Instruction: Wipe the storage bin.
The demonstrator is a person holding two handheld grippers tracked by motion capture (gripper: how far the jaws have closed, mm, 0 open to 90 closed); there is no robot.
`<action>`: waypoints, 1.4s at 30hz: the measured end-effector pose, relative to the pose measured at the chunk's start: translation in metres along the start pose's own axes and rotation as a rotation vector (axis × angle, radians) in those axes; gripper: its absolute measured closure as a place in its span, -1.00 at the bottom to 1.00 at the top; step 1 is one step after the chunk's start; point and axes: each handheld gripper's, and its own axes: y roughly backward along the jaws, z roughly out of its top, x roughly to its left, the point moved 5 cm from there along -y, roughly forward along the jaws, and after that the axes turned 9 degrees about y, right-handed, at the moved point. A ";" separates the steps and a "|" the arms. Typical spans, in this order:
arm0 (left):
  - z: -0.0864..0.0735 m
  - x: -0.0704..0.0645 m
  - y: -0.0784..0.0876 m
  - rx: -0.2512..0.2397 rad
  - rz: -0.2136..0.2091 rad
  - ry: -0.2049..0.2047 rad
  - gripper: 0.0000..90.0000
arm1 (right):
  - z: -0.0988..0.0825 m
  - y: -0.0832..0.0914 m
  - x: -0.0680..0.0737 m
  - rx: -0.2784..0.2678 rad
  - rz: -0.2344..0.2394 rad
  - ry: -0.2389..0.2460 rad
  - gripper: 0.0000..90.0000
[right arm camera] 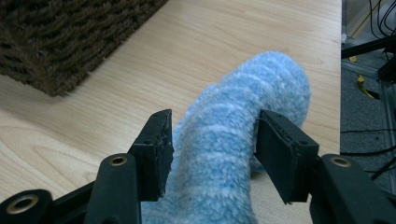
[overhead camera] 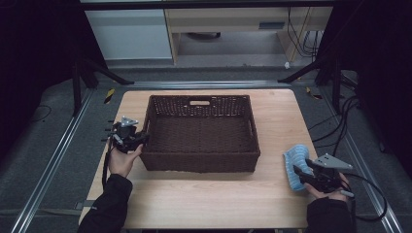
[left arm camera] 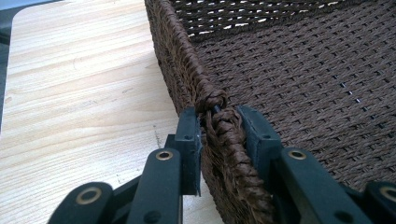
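Your left gripper [overhead camera: 138, 139] was clamped on the left rim of the brown wicker basket [overhead camera: 201, 130], near its front corner. In the left gripper view that gripper [left arm camera: 219, 135] had one jaw outside the wall and one inside, both pressed against the braided edge of the basket [left arm camera: 299, 79]. Your left hand [overhead camera: 121, 160] sat just behind it, at the left edge of the wooden table [overhead camera: 204, 194].

The basket stood in the middle of the table, its long sides running across, with a cut-out handle in the far wall.

Your right gripper [overhead camera: 299, 174] was near the right front corner of the table, well apart from the basket. The fluffy blue striped sock [overhead camera: 295, 162] lay flat on the wood there, stretching away from you. In the right gripper view the gripper [right arm camera: 212, 140] had its jaws spread on either side of the sock [right arm camera: 233, 140]; the left pad sat right against the fluff, and a gap showed between the right pad and the sock, so you were not gripping it. The basket's corner [right arm camera: 56, 42] showed at the upper left of that view.
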 end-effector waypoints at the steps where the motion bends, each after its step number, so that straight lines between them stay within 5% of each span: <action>1: 0.000 0.000 0.000 0.000 0.000 0.000 0.56 | 0.001 0.001 -0.001 -0.001 0.003 -0.008 0.05; 20: 0.000 0.000 0.000 0.001 0.000 -0.001 0.56 | 0.011 0.007 -0.008 -0.050 -0.022 -0.036 0.09; 28: 0.000 0.000 0.000 0.002 0.001 -0.002 0.56 | 0.036 0.014 -0.003 -0.136 0.015 -0.054 0.13; 42: 0.000 0.000 0.000 0.002 0.001 -0.003 0.56 | 0.094 -0.011 0.021 -0.190 0.094 0.005 0.05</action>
